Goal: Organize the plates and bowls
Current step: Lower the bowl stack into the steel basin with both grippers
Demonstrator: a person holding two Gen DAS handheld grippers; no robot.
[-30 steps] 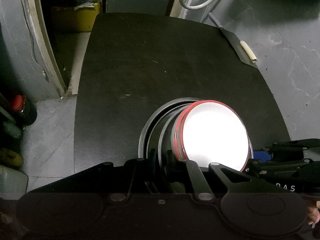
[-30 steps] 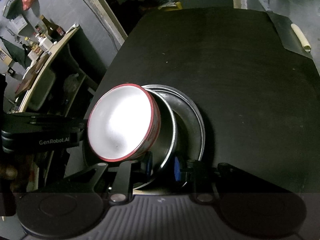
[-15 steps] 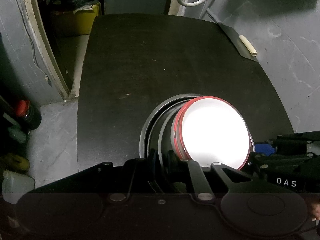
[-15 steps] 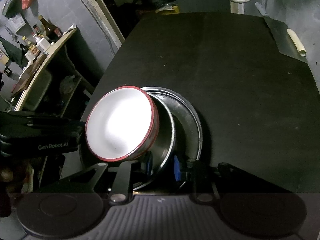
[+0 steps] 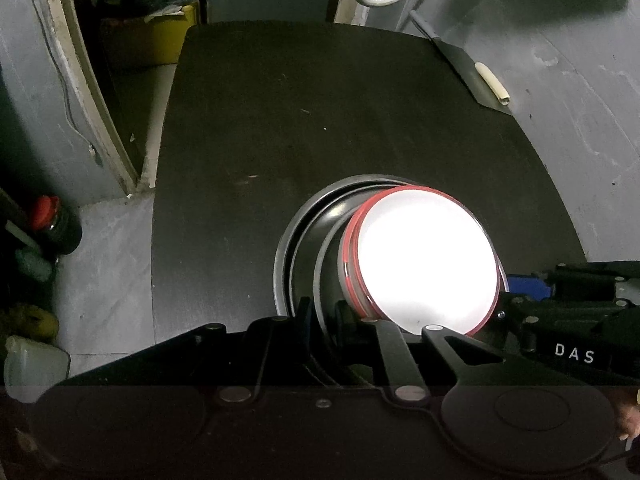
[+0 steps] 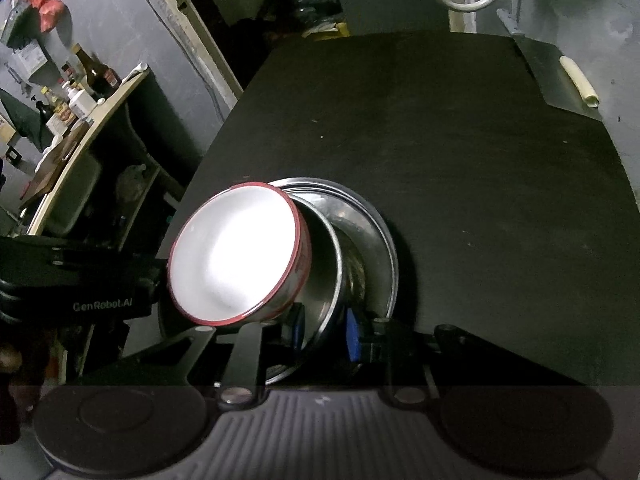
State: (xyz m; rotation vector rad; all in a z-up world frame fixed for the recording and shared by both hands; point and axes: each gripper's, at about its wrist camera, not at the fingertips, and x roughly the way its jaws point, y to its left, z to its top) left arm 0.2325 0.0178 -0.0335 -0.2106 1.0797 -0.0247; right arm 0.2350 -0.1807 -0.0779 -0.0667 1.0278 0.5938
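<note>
A white bowl with a red rim [image 5: 424,260] [image 6: 236,256] sits nested in a steel bowl [image 6: 324,264] [image 5: 328,256], which sits in a steel plate [image 6: 384,240] [image 5: 288,240]. The stack is held above the near edge of the black table [image 5: 320,120] [image 6: 440,140]. My left gripper [image 5: 322,312] is shut on the steel stack's rim at its left side. My right gripper [image 6: 324,330], with blue pads, is shut on the stack's rim at its right side. Each gripper shows in the other's view, the right one in the left wrist view [image 5: 568,300] and the left one in the right wrist view [image 6: 80,280].
A steel spatula with a pale handle [image 5: 492,84] [image 6: 576,84] lies at the table's far right corner. A yellow bin [image 5: 160,40] stands beyond the table. Bottles [image 5: 52,220] stand on the floor at left. A shelf with bottles [image 6: 80,100] is at left.
The stack and both grippers have lifted slightly, so the table looks a little farther below. Both grips are unchanged.
</note>
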